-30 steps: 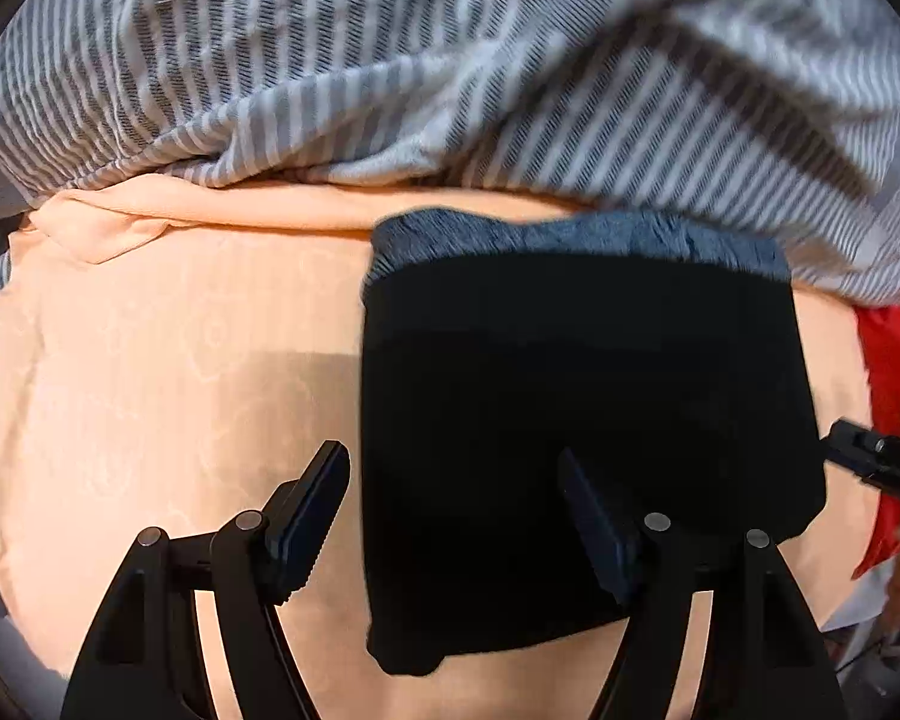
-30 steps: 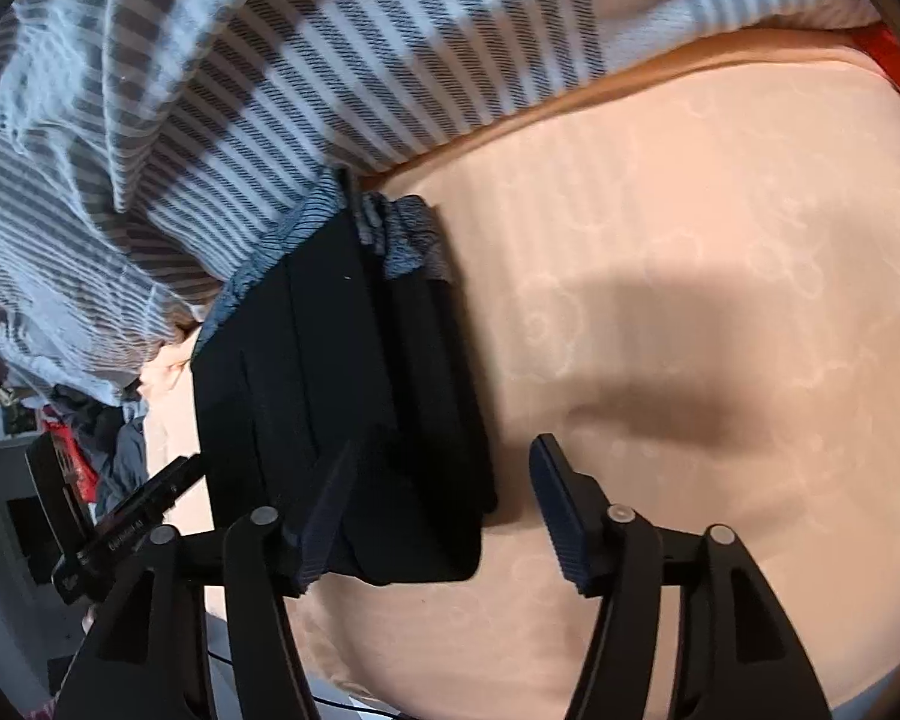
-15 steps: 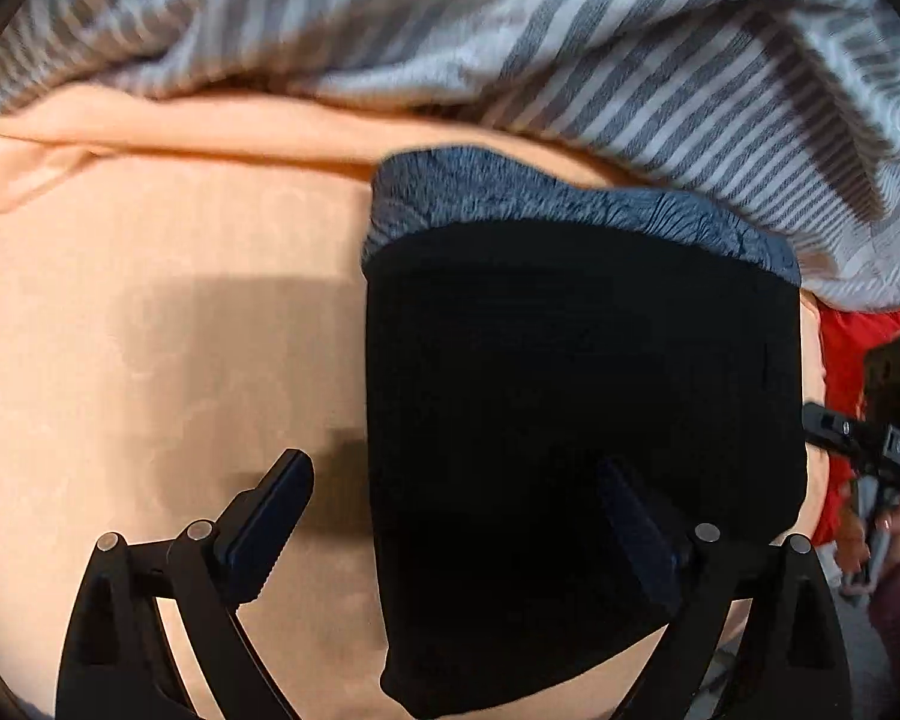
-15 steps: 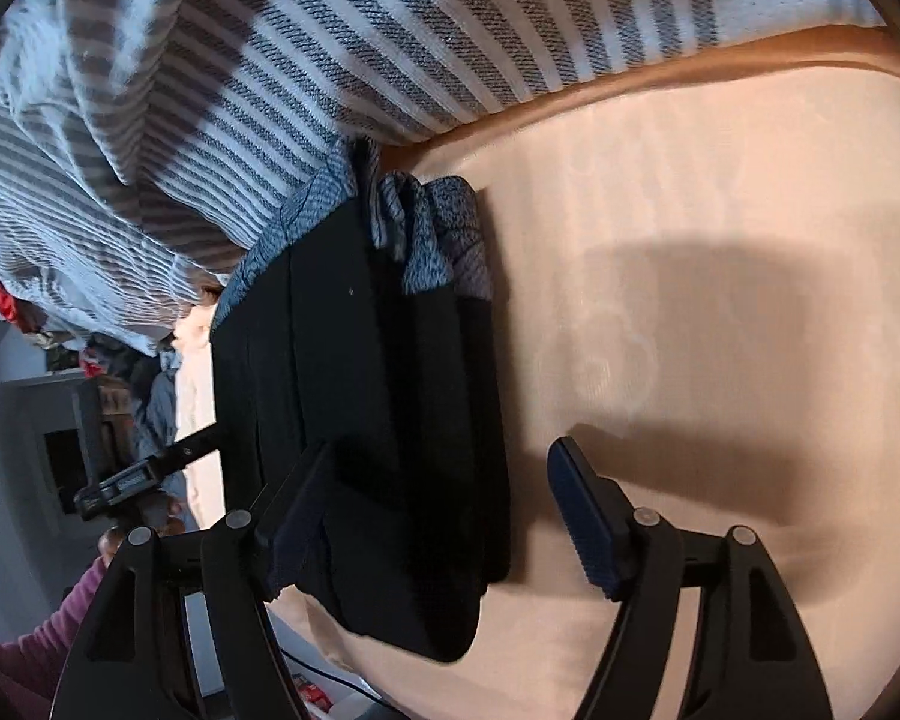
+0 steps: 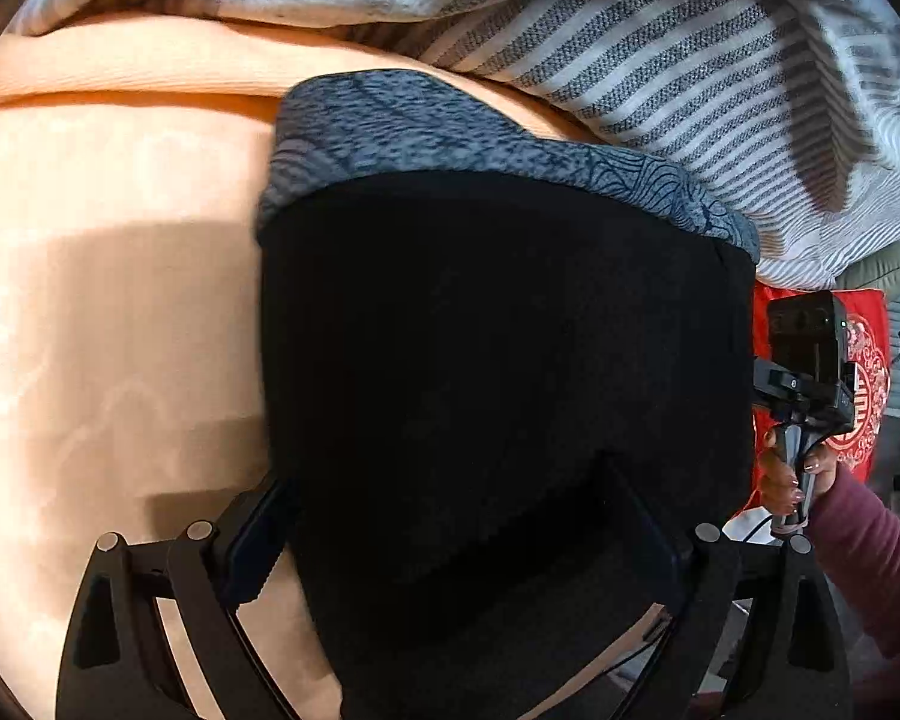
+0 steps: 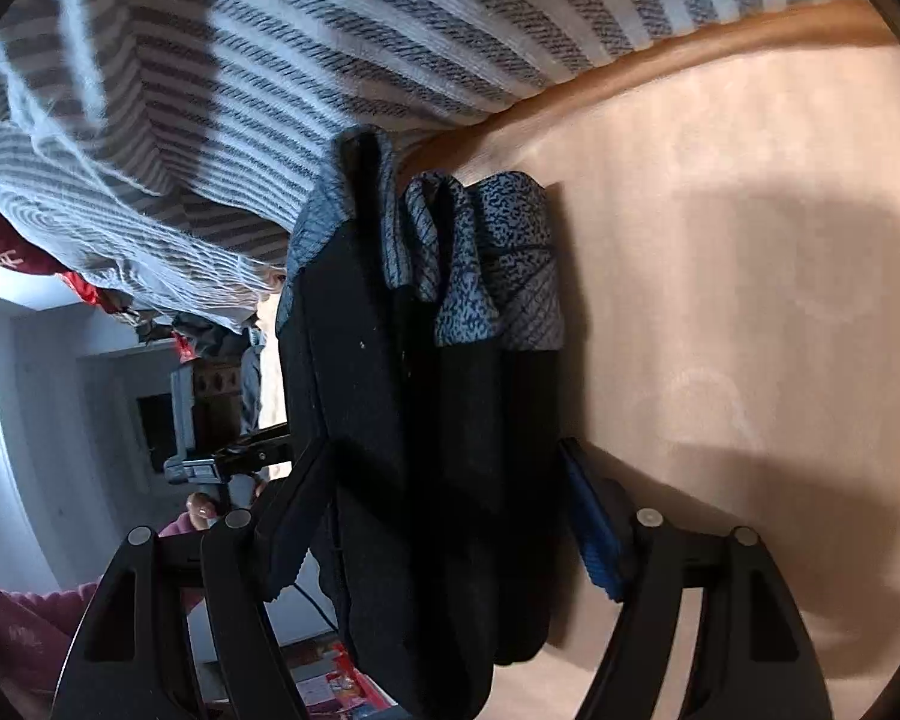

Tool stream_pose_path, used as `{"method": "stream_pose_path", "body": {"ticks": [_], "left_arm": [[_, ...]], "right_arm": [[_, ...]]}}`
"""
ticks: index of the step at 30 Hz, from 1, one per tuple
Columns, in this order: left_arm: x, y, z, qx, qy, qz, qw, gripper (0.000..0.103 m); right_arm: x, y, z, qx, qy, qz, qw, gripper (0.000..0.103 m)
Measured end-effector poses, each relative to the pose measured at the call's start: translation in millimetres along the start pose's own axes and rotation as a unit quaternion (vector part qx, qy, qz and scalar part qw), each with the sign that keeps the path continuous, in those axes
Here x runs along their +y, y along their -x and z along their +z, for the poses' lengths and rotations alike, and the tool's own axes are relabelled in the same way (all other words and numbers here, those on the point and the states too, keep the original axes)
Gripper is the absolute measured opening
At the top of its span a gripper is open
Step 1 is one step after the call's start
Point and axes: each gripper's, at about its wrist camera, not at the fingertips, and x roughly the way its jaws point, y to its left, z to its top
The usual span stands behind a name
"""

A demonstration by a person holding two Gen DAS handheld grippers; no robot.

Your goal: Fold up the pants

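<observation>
Straddling the pants (image 5: pixel 498 396) with both grippers, I've just widened the left gripper (image 5: pixel 456 540) and right gripper (image 6: pixel 444 534); each stands wide with the folded bundle between its fingers, pads not pressing. Both have dropped closer to it than a second ago, so I judge a final grab is next. Pants lie on the peach sheet (image 5: pixel 108 312), below the striped blanket (image 6: pixel 342 60). Only the right view shows stacked layers edge-on; only the left shows the flat top.

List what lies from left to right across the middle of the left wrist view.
Peach bedsheet → folded black pants → the other gripper's camera → red cloth.
</observation>
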Motion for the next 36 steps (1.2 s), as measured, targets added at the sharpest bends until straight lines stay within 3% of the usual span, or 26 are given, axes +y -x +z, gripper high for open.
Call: {"method": "stream_pose_path", "body": {"ticks": [6,10,12,27,36], "left_arm": [[-7,-5,-6,-0.021,0.010,0.024,0.9994,0.092],[-32,5,-22,-0.047,-0.009,0.047,0.9977,0.078],[-40,10,-29,-0.053,-0.019,0.058,0.9968,0.071],[-108,40,-88,-0.080,-0.045,0.080,0.9926,0.071],[-137,12,-144,-0.083,-0.021,0.087,0.9925,0.071]], "right_arm": [[-3,-3,3,0.003,-0.023,-0.004,1.000,0.075],[-2,4,-6,-0.014,-0.044,0.000,0.999,0.047],[2,9,-12,-0.024,-0.046,0.008,0.999,0.042],[28,64,-76,-0.052,-0.035,0.042,0.997,0.040],[11,91,-132,-0.039,-0.036,0.043,0.998,0.040]]}}
